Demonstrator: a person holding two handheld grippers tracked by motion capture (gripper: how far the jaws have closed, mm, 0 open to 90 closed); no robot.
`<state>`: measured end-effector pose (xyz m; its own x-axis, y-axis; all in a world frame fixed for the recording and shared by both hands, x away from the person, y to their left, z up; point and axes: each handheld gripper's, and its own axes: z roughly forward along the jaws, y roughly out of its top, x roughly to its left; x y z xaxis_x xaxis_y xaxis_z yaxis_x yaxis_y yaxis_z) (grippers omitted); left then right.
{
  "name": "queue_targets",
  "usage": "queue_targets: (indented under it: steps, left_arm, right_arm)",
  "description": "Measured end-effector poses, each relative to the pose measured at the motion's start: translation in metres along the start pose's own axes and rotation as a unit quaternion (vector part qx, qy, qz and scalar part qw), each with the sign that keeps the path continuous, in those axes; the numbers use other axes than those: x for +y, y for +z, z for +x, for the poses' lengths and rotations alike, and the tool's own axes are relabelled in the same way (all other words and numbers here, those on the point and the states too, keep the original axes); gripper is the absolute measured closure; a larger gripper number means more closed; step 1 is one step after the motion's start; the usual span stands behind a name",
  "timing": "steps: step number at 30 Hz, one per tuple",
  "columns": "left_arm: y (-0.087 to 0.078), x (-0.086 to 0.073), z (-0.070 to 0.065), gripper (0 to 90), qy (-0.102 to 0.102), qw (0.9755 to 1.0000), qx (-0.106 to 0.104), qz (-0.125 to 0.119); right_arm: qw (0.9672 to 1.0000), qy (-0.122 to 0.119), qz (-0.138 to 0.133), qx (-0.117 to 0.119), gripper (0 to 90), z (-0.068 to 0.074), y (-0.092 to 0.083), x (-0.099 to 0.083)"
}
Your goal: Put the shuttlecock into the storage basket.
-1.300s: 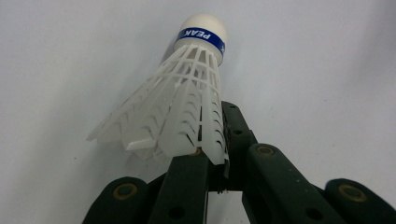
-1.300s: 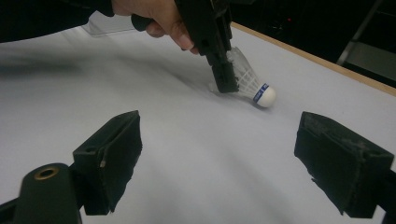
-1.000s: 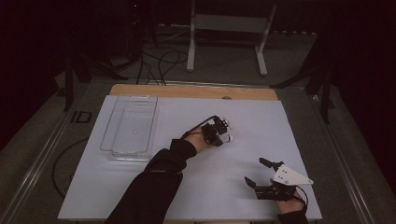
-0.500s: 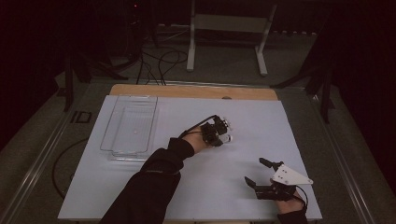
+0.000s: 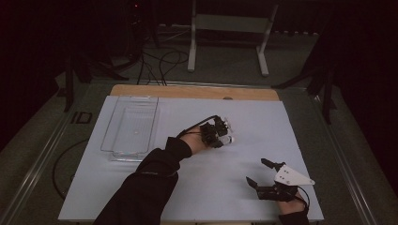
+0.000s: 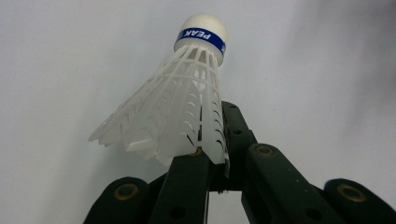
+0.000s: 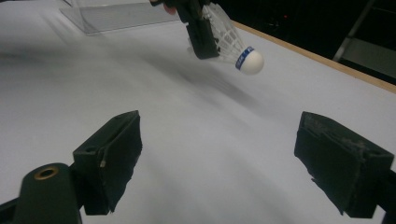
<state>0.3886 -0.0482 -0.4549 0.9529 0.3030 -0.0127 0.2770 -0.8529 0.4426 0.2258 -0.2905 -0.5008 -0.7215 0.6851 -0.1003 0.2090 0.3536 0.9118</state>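
the left gripper [image 5: 220, 133] has its jaws clamped on the skirt edge of a white plastic shuttlecock [image 6: 177, 109], held just above the white table [image 5: 197, 187], cork nose pointing away. it looks feather-light, and the lattice skirt should flex, so a hard squeeze could crease it; the firmer white cork with the blue band seems the safer place to grip. the right gripper [image 7: 219, 158] rests near the table's front edge, jaws wide apart and empty. a clear plastic tray [image 5: 129, 136] sits off to the left. how deep the skirt sits between the jaws is hidden, and the dim overhead picture makes the shuttlecock hard to make out
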Motion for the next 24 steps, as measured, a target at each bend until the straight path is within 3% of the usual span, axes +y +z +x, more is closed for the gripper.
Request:
queue_targets:
  steps: [24]
  left_arm:
    - [-0.035,-0.008,-0.011,90.0,0.031,0.9993,-0.023,-0.003]
  right_arm:
    - [1.0,0.0,0.001,0.003,14.7,0.002,0.001,0.001]
